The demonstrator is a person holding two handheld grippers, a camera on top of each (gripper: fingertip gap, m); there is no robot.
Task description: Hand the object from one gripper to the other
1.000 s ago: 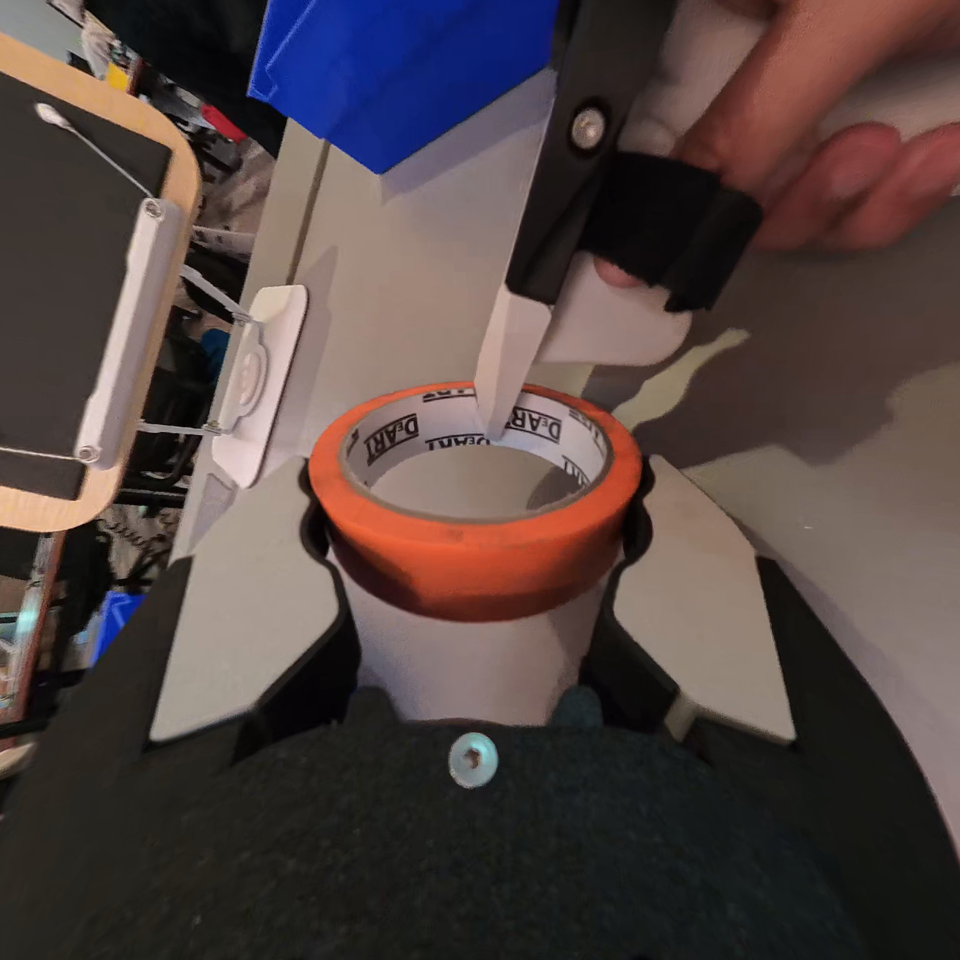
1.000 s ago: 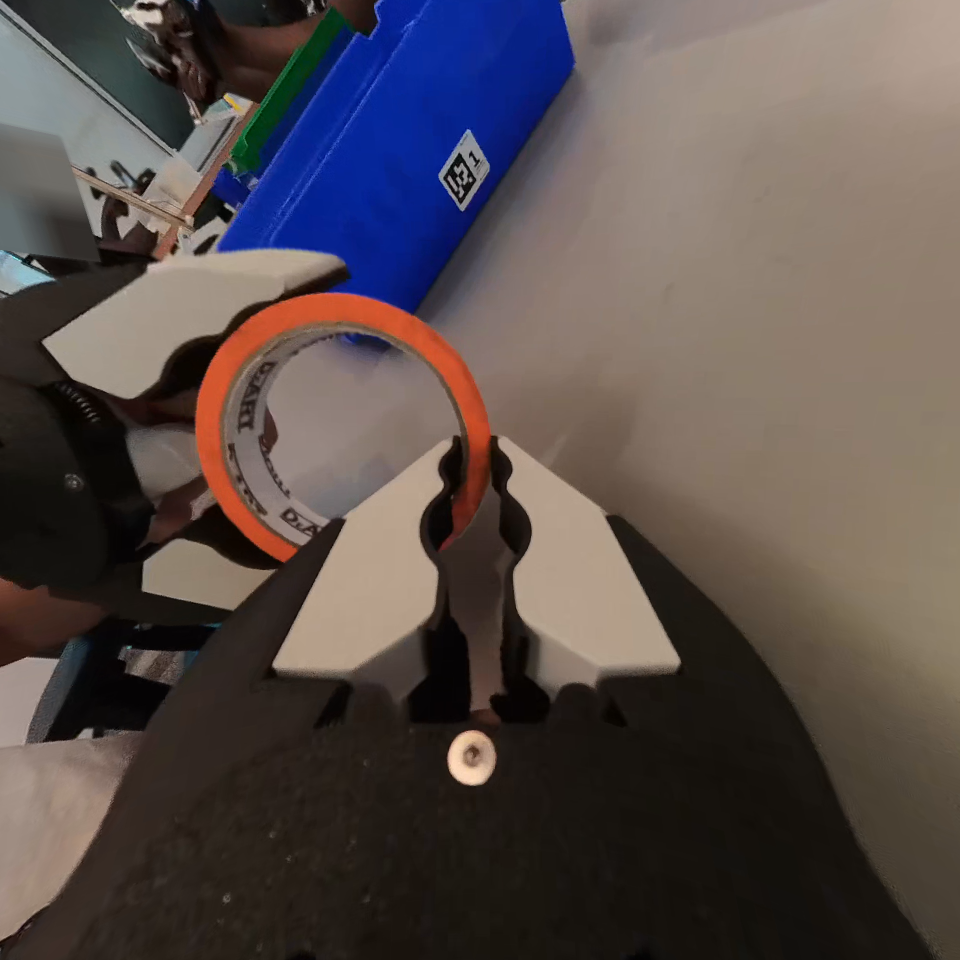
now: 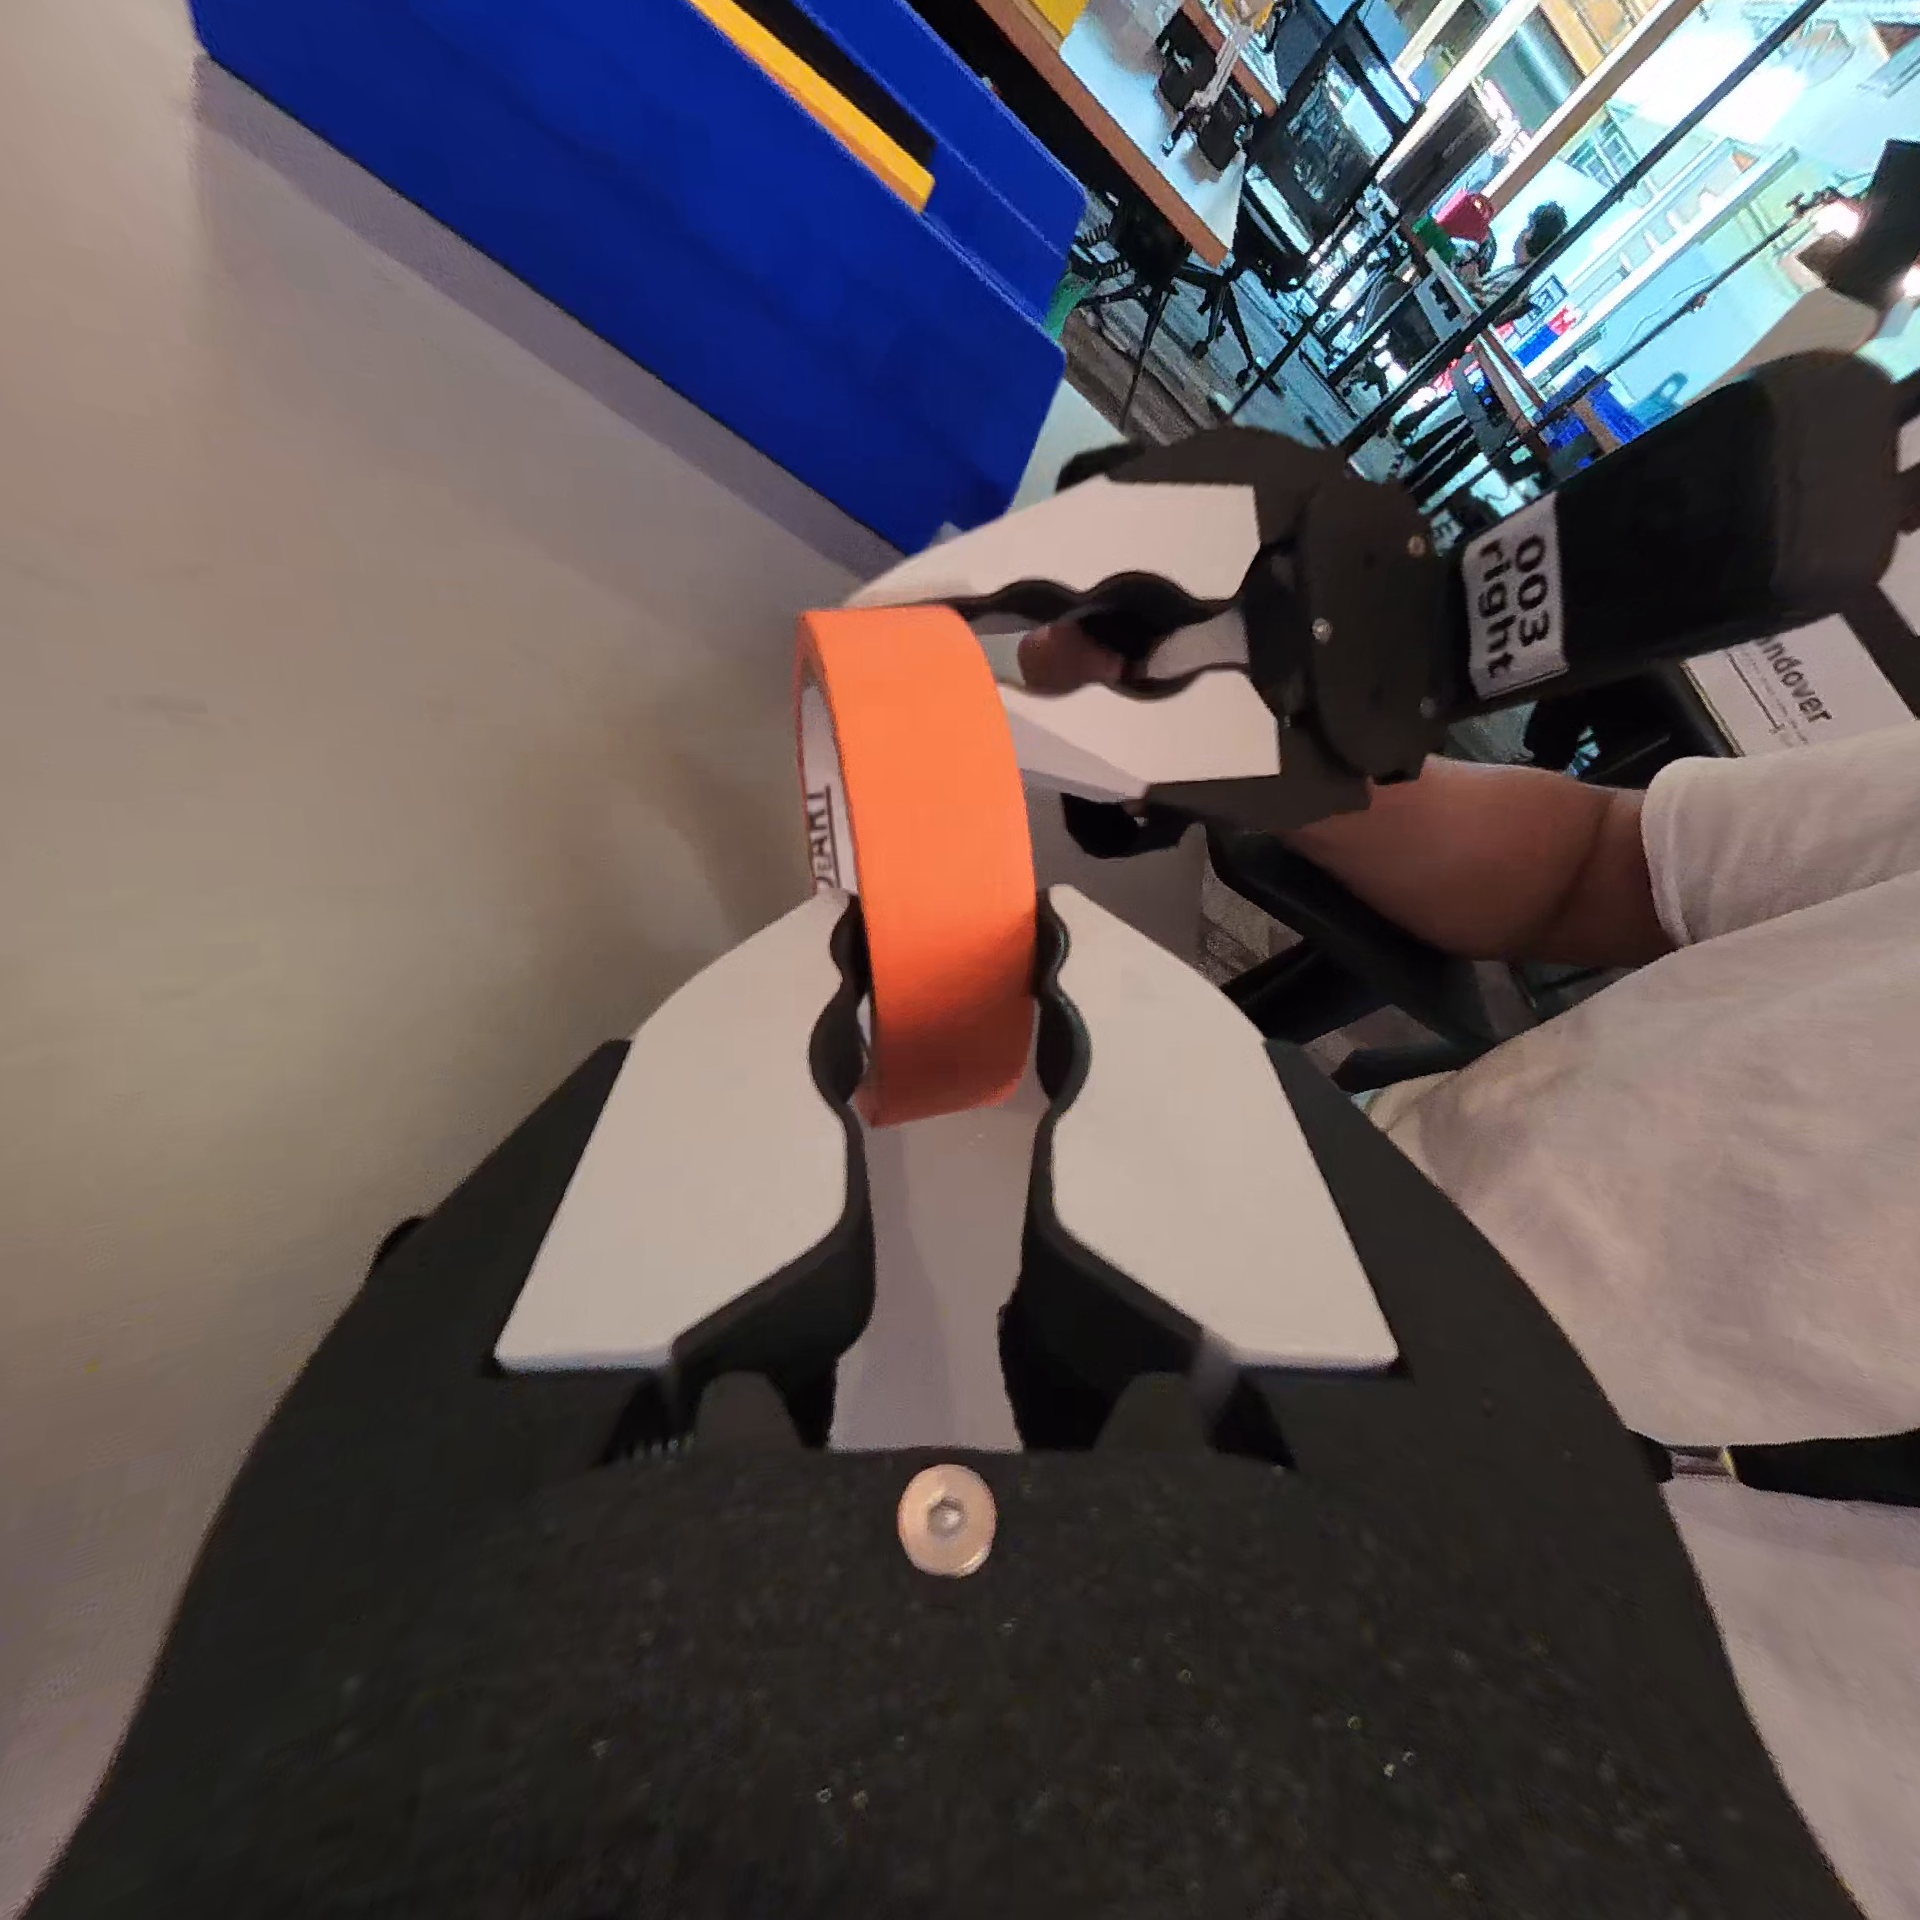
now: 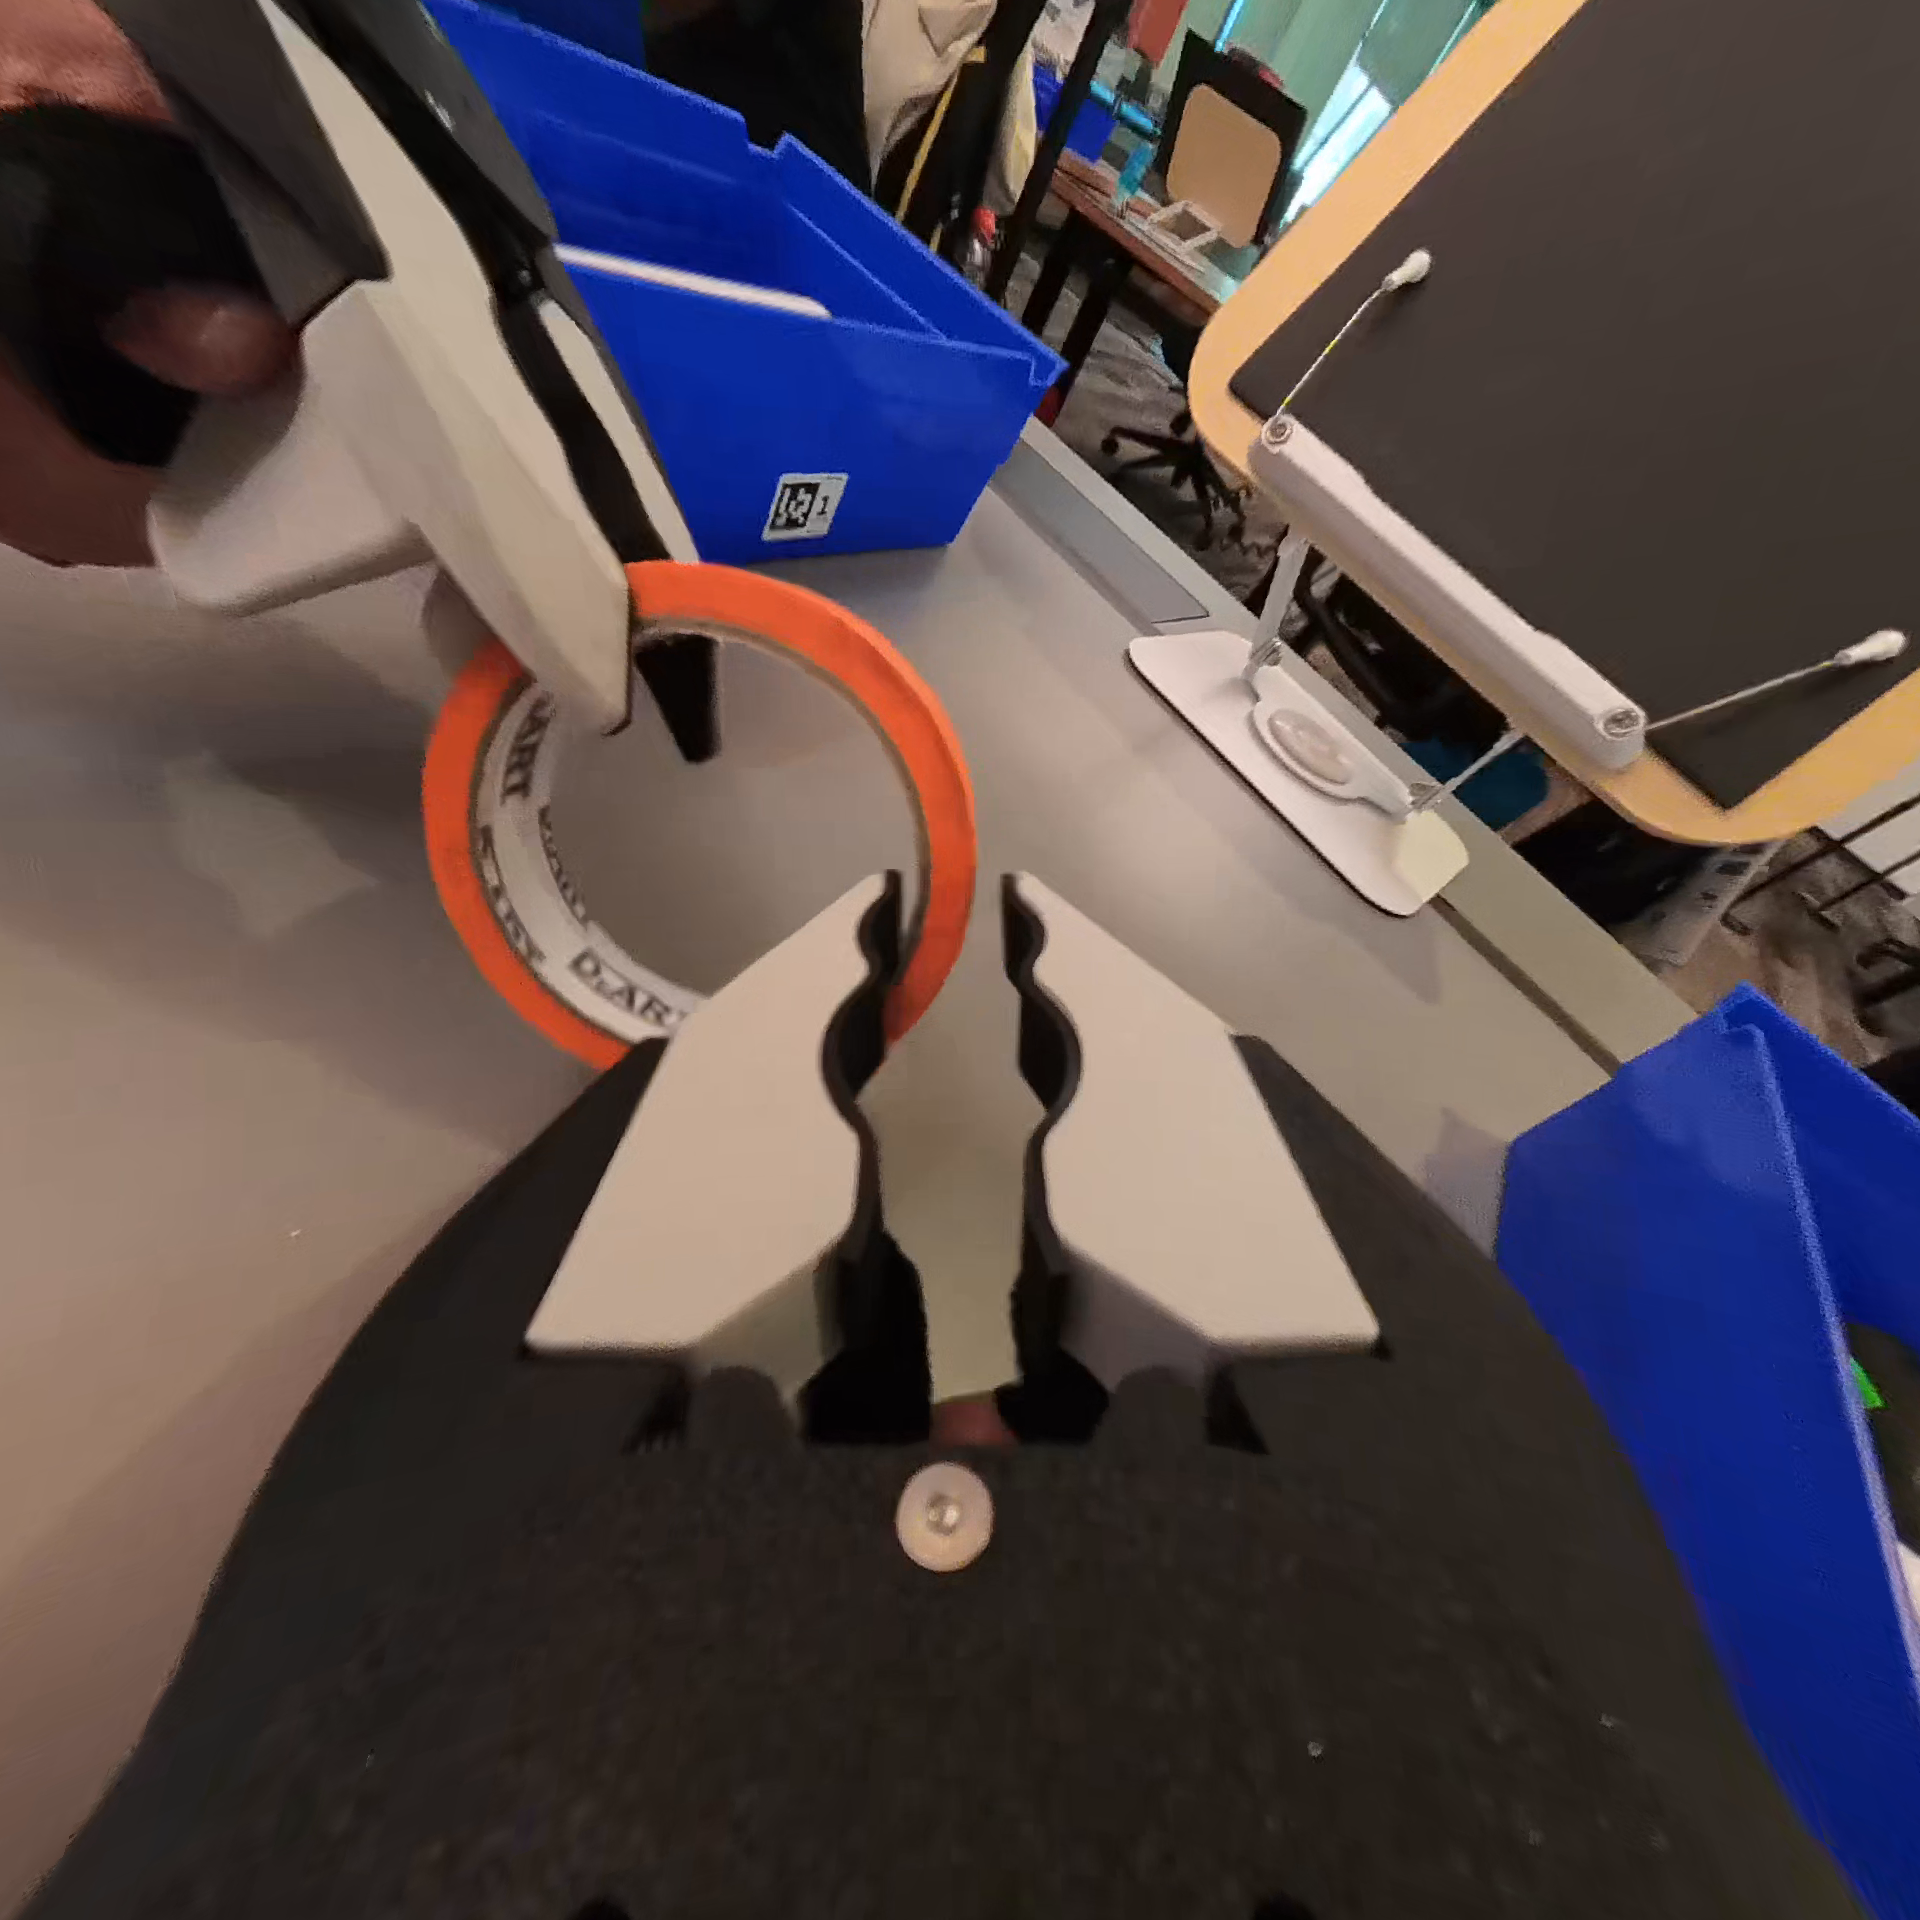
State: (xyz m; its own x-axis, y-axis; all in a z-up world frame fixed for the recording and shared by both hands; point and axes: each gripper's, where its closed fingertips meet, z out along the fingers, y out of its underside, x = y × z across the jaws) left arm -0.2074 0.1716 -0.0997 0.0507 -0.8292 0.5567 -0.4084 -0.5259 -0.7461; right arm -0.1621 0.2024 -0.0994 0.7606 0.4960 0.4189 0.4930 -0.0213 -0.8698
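Between grippers, left gripper point(image 3: 940, 925) clamps orange tape point(image 3: 920, 831); right gripper point(image 4: 945, 894) released, half-hiding it.

- My left tongs point(image 3: 940, 925) have their two grey fingers pressed against the flat sides of the orange tape roll point(image 3: 920, 831), gripping it on edge.
- My right tongs point(image 4: 945, 894) stand slightly parted, one finger inside the ring and one outside; the band sits in the gap, with a clear space on the outer side.
- From the left camera, my right forearm point(image 3: 1496, 862) reaches in bare below a white sleeve.
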